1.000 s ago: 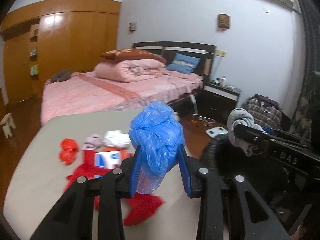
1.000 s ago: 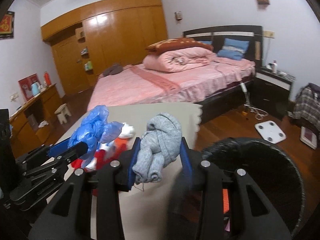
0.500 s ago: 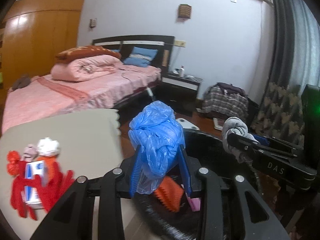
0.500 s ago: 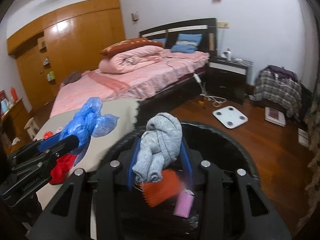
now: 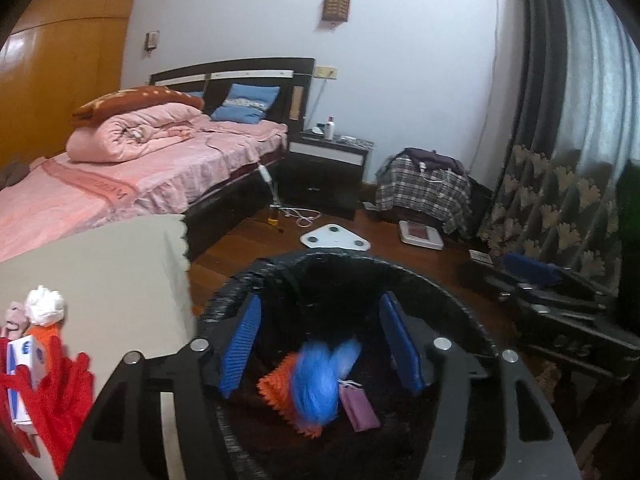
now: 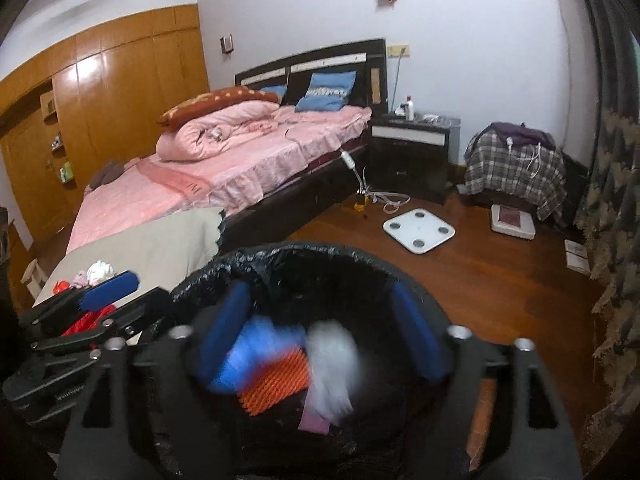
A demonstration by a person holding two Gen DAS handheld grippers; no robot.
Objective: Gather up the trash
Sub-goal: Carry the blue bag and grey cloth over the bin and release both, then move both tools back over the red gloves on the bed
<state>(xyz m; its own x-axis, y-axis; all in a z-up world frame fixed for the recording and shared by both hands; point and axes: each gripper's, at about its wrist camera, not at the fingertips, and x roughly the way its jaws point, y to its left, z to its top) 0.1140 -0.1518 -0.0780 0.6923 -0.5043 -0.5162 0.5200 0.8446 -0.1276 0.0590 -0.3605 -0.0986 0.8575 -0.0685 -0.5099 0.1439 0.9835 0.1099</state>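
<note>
Blue pads of left gripper spread, nothing between; jaws just been opening. Right gripper likewise spread wide, just opened, empty. Below both: black-lined bin, lower centre of frame. Inside, blue bag and grey rag blurred, orange mesh beneath. Lower left, on table: red net, carton, white wad. All likely light, soft, crushable; pinch at bunched middle. Bed far behind.

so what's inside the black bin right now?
Inside the black bin: a blue plastic bag, orange mesh piece, purple packet and a blurred pale grey bundle. Anything beneath them is hidden.
</note>
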